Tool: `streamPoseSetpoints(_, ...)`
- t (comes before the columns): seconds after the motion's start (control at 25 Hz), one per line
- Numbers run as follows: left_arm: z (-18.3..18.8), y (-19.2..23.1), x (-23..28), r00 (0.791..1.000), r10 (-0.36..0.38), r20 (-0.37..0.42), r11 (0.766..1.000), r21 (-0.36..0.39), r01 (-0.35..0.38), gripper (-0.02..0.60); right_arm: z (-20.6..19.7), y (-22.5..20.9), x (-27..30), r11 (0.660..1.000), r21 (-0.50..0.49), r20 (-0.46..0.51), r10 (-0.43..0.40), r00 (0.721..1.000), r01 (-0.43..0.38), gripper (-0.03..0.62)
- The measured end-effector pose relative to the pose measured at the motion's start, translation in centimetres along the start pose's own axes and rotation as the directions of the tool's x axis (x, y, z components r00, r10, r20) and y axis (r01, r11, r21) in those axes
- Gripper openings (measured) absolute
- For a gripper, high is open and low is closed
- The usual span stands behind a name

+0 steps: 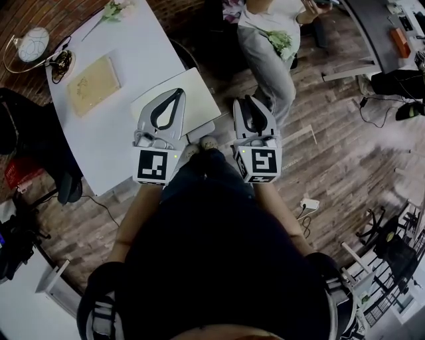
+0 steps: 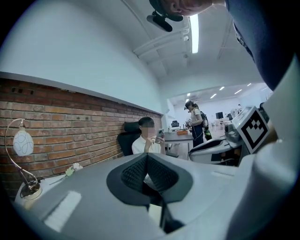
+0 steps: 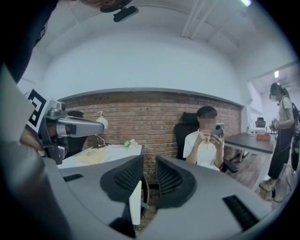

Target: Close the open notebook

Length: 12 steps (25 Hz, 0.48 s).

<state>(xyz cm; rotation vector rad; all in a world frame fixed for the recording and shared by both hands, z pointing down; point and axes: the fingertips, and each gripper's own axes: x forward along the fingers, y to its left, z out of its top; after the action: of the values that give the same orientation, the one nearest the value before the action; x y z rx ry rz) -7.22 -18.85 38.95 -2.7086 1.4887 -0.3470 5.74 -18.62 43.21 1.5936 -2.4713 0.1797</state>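
Note:
A flat white notebook (image 1: 199, 93) lies at the near corner of the white table (image 1: 133, 46); my left gripper hides its middle, so I cannot make out a fold. The left gripper (image 1: 179, 91) hangs over it with its tips together and nothing between them, as the left gripper view (image 2: 146, 155) also shows. My right gripper (image 1: 247, 99) hovers just right of the table corner, above the floor. Its jaws (image 3: 149, 161) stand apart with nothing in the gap. Neither gripper touches the notebook as far as I can see.
A tan pad (image 1: 93, 85) lies further back on the table, with a globe lamp (image 1: 30, 45) and a flower sprig (image 1: 114, 10) behind it. A seated person (image 1: 265, 46) holding a phone is just beyond the table. A brick wall (image 3: 140, 117) runs behind. Cables (image 1: 305, 222) cross the wooden floor.

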Motion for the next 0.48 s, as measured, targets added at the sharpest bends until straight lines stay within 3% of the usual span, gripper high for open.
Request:
streamPoseSetpoints(0.16,-1.7,-0.4,0.6,1.0,-0.016,-0.011,0.999,0.044,0.016,-0.005,-1.7,0.2,0.4,1.0,-0.002,-0.036,0.009,0.999,-0.009,0.072)
streamPoseSetpoints(0.48,-5.1,-1.0,1.6,0.995,-0.042,-0.085,0.997,0.056,0.047,-0.005,-5.9,0.3,1.6,0.999,-0.013,-0.123,0.03,0.992,-0.032,0.074)
